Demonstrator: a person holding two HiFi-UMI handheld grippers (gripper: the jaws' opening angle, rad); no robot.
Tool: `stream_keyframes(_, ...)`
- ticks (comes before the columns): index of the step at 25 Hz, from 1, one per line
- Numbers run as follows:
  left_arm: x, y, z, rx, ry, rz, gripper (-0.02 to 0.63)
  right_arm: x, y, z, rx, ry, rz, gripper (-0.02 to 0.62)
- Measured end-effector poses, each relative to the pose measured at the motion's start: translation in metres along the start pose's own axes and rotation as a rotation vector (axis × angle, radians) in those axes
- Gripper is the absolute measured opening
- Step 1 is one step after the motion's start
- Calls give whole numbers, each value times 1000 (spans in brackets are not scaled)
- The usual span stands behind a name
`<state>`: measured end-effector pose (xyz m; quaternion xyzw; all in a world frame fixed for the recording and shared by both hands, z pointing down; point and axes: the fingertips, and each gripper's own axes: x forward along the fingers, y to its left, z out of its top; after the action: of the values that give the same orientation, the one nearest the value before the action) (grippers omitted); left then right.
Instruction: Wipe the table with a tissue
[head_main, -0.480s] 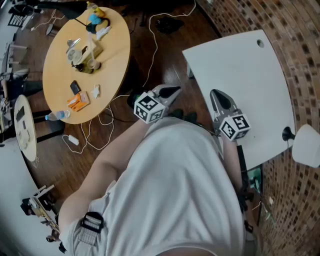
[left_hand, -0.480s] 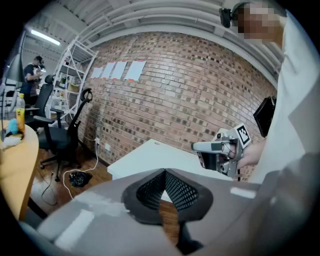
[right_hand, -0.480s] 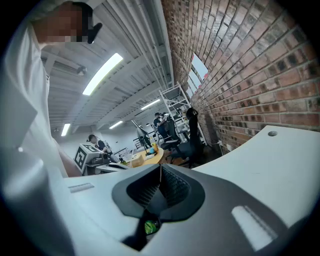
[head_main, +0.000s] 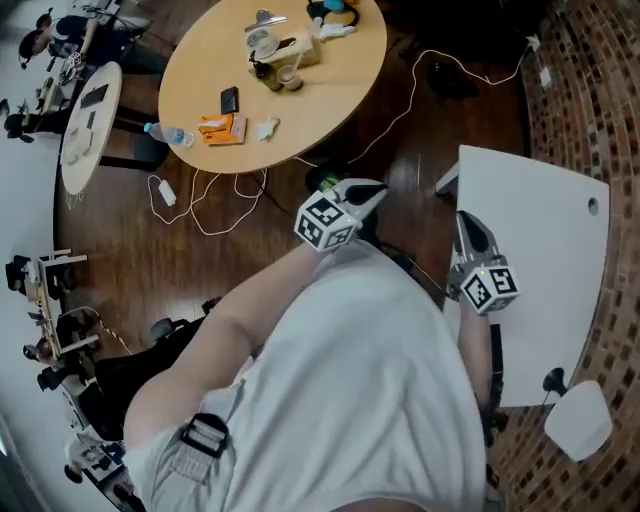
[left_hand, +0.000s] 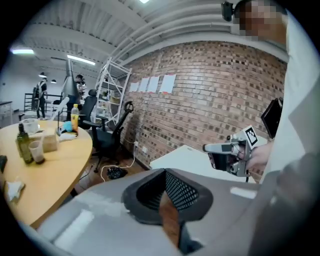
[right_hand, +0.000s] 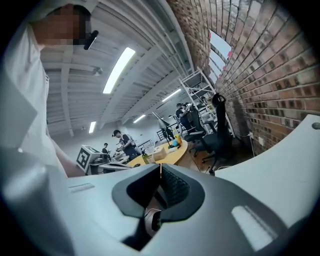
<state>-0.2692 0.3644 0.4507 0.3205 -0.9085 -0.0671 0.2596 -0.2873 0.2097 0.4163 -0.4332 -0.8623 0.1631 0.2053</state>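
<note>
A crumpled white tissue (head_main: 266, 128) lies on the round wooden table (head_main: 330, 95), far ahead of both grippers; it also shows in the left gripper view as the tissue (left_hand: 14, 189). A tissue box (head_main: 300, 50) stands further back on that table. My left gripper (head_main: 372, 188) is shut and empty, held over the dark wood floor. My right gripper (head_main: 466, 222) is shut and empty, over the near left edge of the white table (head_main: 550, 300). In the left gripper view the left gripper (left_hand: 165, 172) has its jaws together, with the right gripper (left_hand: 232, 150) beside the white table (left_hand: 187, 157).
The round table also carries a phone (head_main: 229, 99), an orange pack (head_main: 222, 128), a water bottle (head_main: 168, 133), a cup and a dark bottle. White cables (head_main: 210, 195) trail over the floor. A smaller round table (head_main: 88, 125) stands left, a brick wall (head_main: 590, 90) right.
The head view has swung, so the round table now sits at top centre and the white table further right. Both grippers stay shut and empty, the right one nearer the white table's edge.
</note>
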Motion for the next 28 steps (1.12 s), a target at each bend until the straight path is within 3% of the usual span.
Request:
stream_keyframes(6,-22,38,-8,-14,-9,123,6,33,13,-2,-25,55,72,12)
stream_keyframes(22,-39,116,-23,-49,-10,137,6,140,33,13,-84,158,145,12)
stream_keyframes(28,-70,179,-48,-75,57,282,6,184,48,14,-104,208,166,12)
